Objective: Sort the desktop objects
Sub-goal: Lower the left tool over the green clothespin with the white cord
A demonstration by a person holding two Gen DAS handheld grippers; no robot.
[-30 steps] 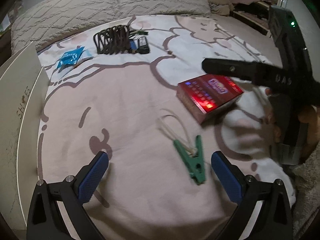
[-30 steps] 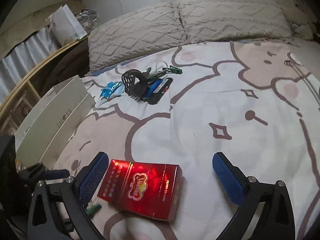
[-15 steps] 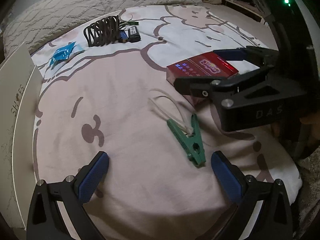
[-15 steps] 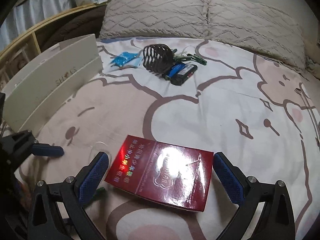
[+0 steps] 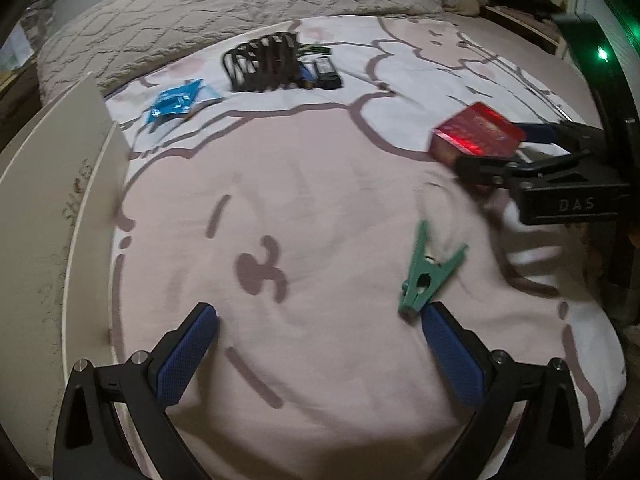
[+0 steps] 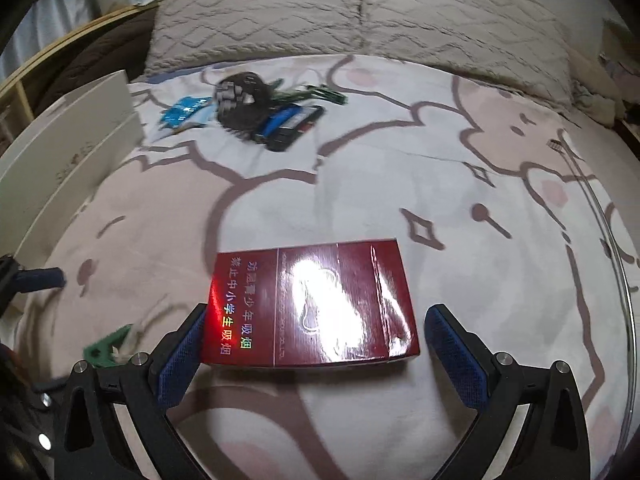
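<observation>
**A:** So the right gripper (image 6: 312, 354) has slid in around the red box (image 6: 310, 304) since a second ago. Fingers spread, left pad touching its edge, not pinching yet.

**B:** Yep, box sits flat on the bed (image 6: 400, 160), near its front edge. Left gripper (image 5: 316, 356) is spread too, empty, green clip (image 5: 428, 276) just by its right pad. Looks like the box goes first.

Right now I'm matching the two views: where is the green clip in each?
Left wrist: green clip lower right, beside the left claw's right finger.
Right wrist: green clip at the lower left edge, partly hidden.
Shared landmark: the red box.
</observation>
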